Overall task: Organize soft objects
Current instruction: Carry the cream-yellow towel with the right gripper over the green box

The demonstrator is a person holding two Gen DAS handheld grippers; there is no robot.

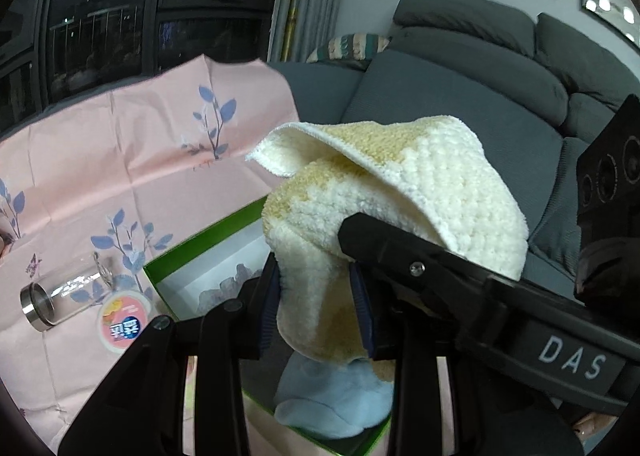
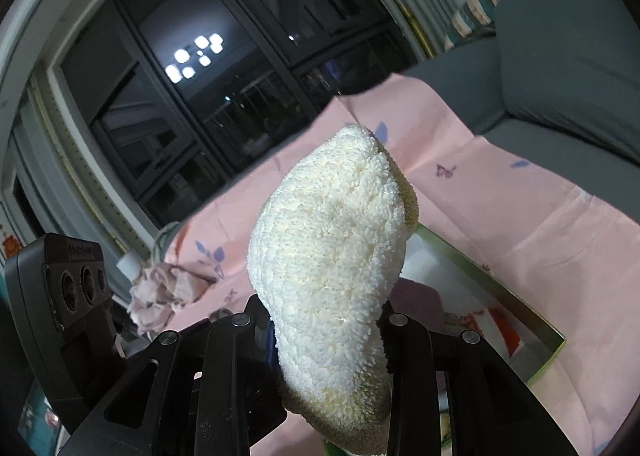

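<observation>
A fluffy cream and pale yellow towel (image 1: pixel 384 192) is held up between both grippers over the green-rimmed box (image 1: pixel 208 240). My left gripper (image 1: pixel 316 304) is shut on the towel's lower part. My right gripper (image 2: pixel 328 340) is shut on the same towel (image 2: pixel 332 240), which stands up in front of its camera. The right gripper's body crosses the left wrist view (image 1: pixel 480 296), lying against the towel. A light blue soft cloth (image 1: pixel 336 400) lies in the box below the left gripper.
A pink floral cloth (image 1: pixel 120 144) covers the table. A glass jar with a metal lid (image 1: pixel 60 296) and a round pink packet (image 1: pixel 122 320) lie on it left of the box. A crumpled pink cloth (image 2: pixel 168 288) lies at the left. A grey sofa (image 1: pixel 480 104) stands behind.
</observation>
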